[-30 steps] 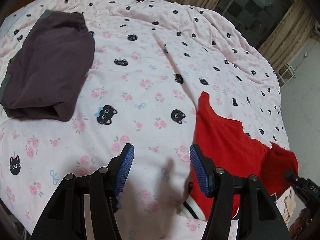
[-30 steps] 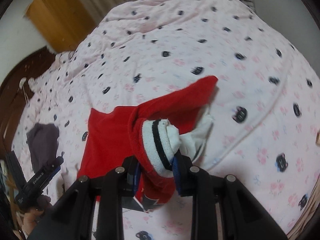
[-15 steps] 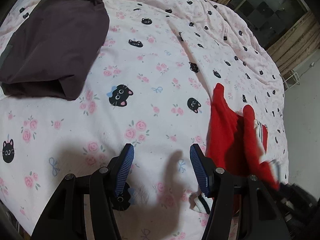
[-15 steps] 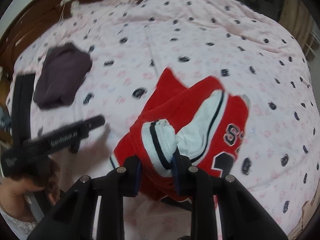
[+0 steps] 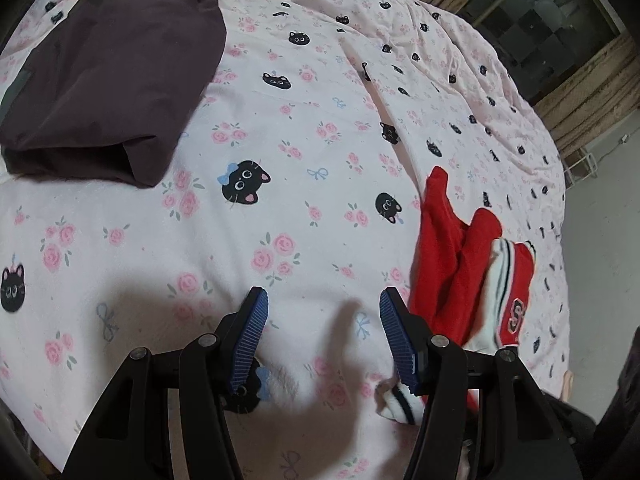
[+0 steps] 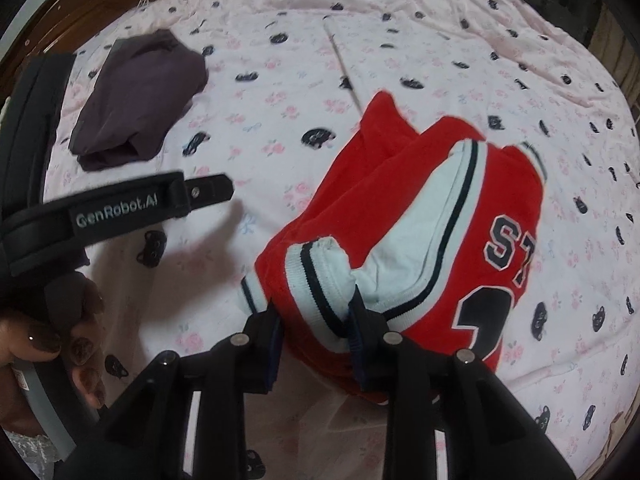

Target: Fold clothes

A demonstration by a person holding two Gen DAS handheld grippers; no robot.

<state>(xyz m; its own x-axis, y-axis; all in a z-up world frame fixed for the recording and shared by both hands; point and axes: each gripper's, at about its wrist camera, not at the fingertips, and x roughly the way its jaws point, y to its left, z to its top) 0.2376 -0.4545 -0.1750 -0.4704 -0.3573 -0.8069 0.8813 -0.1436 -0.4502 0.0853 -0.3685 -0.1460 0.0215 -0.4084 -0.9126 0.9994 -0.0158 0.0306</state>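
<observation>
A red jersey (image 6: 448, 216) with white and black trim and dark lettering lies partly folded on the bed; it also shows in the left wrist view (image 5: 452, 264) at the right. My right gripper (image 6: 316, 316) is shut on the jersey's white ribbed cuff (image 6: 320, 276). My left gripper (image 5: 322, 320) is open and empty, just above the pink bedspread, left of the jersey. In the right wrist view the left gripper's body (image 6: 120, 208) and the hand holding it sit at the left.
A folded dark purple garment (image 5: 108, 80) lies at the far left of the bed, also in the right wrist view (image 6: 140, 96). The pink cat-print bedspread (image 5: 304, 128) covers the bed. A wooden headboard (image 6: 80, 12) and curtains (image 5: 580, 88) border it.
My right gripper has carried the jersey's cuff leftward across the body, folding the garment over. My left gripper has moved forward and down toward the bedspread, still open.
</observation>
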